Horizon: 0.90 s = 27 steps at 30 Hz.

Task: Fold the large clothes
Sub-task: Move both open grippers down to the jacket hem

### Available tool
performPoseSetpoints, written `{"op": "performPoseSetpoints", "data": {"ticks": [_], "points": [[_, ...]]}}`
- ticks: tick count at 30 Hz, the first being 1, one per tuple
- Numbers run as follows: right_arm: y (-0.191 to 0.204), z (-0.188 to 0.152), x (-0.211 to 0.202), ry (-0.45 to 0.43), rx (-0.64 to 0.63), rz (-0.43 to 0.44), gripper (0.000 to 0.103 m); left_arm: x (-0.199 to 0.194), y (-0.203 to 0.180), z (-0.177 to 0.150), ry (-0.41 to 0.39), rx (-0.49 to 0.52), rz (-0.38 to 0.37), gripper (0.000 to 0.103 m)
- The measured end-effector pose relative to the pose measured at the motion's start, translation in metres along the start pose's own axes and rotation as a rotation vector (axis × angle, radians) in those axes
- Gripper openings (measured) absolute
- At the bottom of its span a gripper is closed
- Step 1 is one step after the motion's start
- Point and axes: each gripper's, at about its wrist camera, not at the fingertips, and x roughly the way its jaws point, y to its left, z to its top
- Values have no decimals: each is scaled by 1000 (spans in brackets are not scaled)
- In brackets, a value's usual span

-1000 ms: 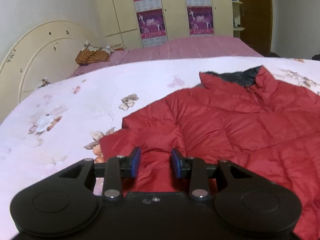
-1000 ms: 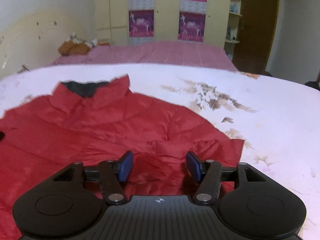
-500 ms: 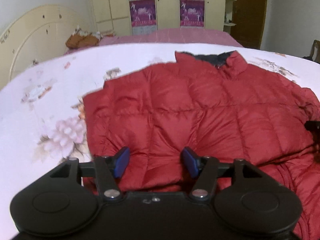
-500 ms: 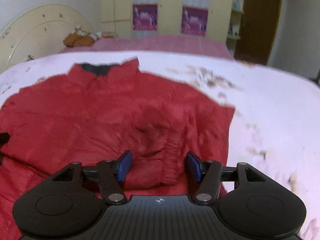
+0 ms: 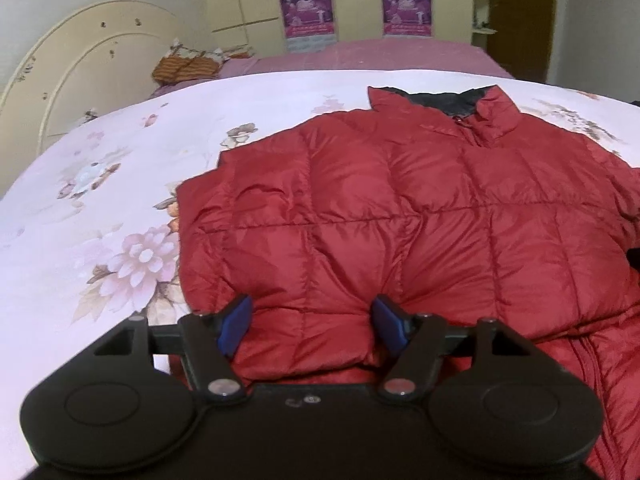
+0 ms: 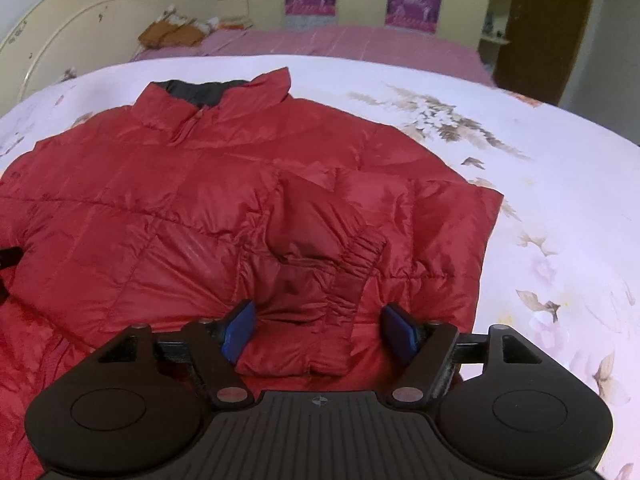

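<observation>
A red quilted puffer jacket (image 5: 400, 208) with a dark collar lining lies spread on the bed, collar away from me; it also shows in the right wrist view (image 6: 200, 208). Its sleeves are folded in over the body, and a sleeve with an elastic cuff (image 6: 352, 276) lies on its right side. My left gripper (image 5: 312, 324) is open and empty just above the jacket's near left part. My right gripper (image 6: 320, 332) is open and empty above the folded sleeve near the jacket's right edge.
The bed carries a white floral sheet (image 5: 100, 208). A cream headboard (image 5: 72, 76) stands at the left. A pink-covered part of the bed (image 5: 380, 54) with an orange bundle (image 5: 184, 66) lies beyond, then cream wardrobes with purple posters (image 5: 306, 8). A brown door (image 6: 540, 28) is at the right.
Both grippers have pulled back and risen, so more of the jacket shows. The left gripper's jaws have opened wider. The sleeves now lie folded over the jacket body.
</observation>
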Motion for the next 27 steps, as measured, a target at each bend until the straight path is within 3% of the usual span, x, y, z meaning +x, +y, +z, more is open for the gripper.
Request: {"op": "performPoseSetpoints", "data": {"ticks": [4,9,10,11,13,20,27], "points": [[-3,-3,-13,-36,3,13,71,-14,-8,-2,-11,22,58,67],[-7,-16,-37,-72,37,54,72,-42,-10,-11,-19,2,49,69],[-7,-20,-42,-74,35,66,77,-47,-10,-13,-19,1,44,71],[-6,-23,-46,-76,34,73,90,-52,-10,-16,-17,1,39,71],[-4,-32,-57,-96,29,82,97,-63,-10,-24,-12,8,25,71],[9,-68,-100,-113,47,124,97,-98,-8,-55,-8,48,5,77],[32,-109,-148,-137,56,97,97,-131,12,-94,-13,54,-103,77]]}}
